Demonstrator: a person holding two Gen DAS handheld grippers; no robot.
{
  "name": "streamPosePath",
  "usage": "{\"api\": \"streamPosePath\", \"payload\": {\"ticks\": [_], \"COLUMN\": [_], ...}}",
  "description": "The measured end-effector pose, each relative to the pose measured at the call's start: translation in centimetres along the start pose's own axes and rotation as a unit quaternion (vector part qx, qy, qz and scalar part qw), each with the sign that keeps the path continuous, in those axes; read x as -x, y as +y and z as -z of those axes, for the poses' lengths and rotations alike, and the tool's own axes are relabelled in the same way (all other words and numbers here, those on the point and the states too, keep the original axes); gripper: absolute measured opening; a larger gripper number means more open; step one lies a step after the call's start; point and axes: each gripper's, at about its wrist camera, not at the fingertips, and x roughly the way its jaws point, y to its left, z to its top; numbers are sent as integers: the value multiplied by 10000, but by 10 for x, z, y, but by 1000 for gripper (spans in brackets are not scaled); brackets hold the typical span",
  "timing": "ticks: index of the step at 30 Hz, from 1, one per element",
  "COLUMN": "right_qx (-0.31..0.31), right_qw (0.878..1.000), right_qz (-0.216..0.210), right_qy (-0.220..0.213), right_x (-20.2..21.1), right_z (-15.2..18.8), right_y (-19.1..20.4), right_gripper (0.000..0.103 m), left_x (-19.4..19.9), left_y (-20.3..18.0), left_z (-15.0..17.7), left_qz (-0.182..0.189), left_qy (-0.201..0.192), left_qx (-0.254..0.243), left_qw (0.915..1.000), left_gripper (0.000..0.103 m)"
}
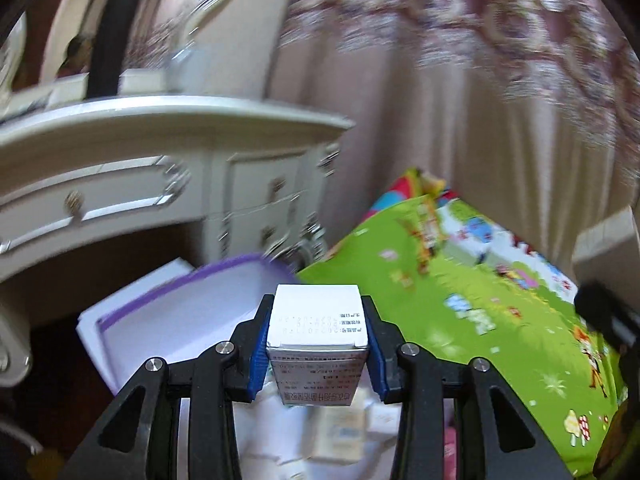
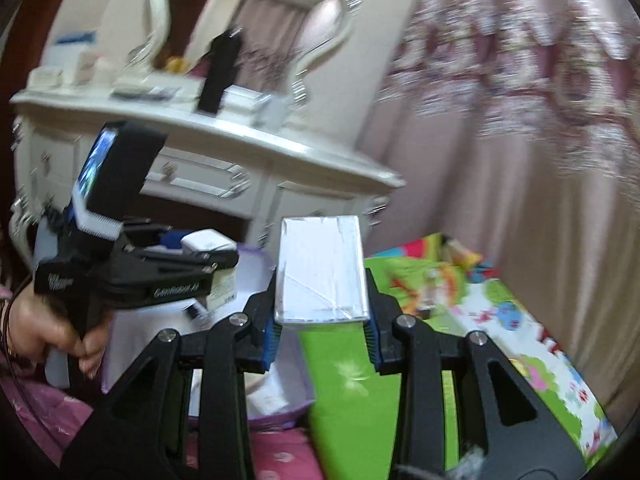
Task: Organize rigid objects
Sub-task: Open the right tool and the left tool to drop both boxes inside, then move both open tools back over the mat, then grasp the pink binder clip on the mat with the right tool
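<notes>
A small white printed carton [image 1: 316,340] is pinched between the blue pads of the left gripper [image 1: 316,344], its long axis pointing away from the camera, above a purple-rimmed bin [image 1: 180,312]. A flat silver-white box [image 2: 322,270] is clamped by the right gripper [image 2: 322,320], long axis also pointing far, beside a green play mat [image 2: 348,380].

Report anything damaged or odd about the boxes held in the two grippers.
The white box in the right gripper looks scuffed, with crease lines across its top face. The medicine box in the left gripper looks intact.
</notes>
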Motion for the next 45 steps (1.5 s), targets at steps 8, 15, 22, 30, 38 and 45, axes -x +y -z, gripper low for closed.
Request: {"api": "streamPosePath", "payload": {"ticks": [8, 15, 22, 30, 38, 45], "right_qx": [176, -96, -545, -2277, -3597, -4165], "right_qw": [9888, 9820, 9906, 9581, 8920, 8540], "right_qz": [-1153, -1521, -578, 628, 1591, 1778], "right_qy": [928, 1120, 1112, 1618, 2229, 2560], "right_x": [-70, -74, -60, -31, -27, -82], "right_z": [19, 42, 57, 128, 209, 246], "right_y": [42, 39, -18, -134, -235, -319], "right_gripper": [39, 78, 84, 91, 91, 91], "left_x": [-18, -24, -42, -80, -198, -282], "left_y": [40, 53, 4, -120, -242, -269], "left_z": [12, 12, 13, 2, 6, -3], "left_qz": [-509, -857, -280, 952, 1194, 519], "left_qy": [488, 500, 846, 1219, 1713, 1956], "left_qx": [485, 995, 340, -946, -1697, -1495], "left_qw": [9963, 9901, 9954, 9834, 9631, 9678], "left_gripper": [43, 100, 101, 103, 103, 103]}}
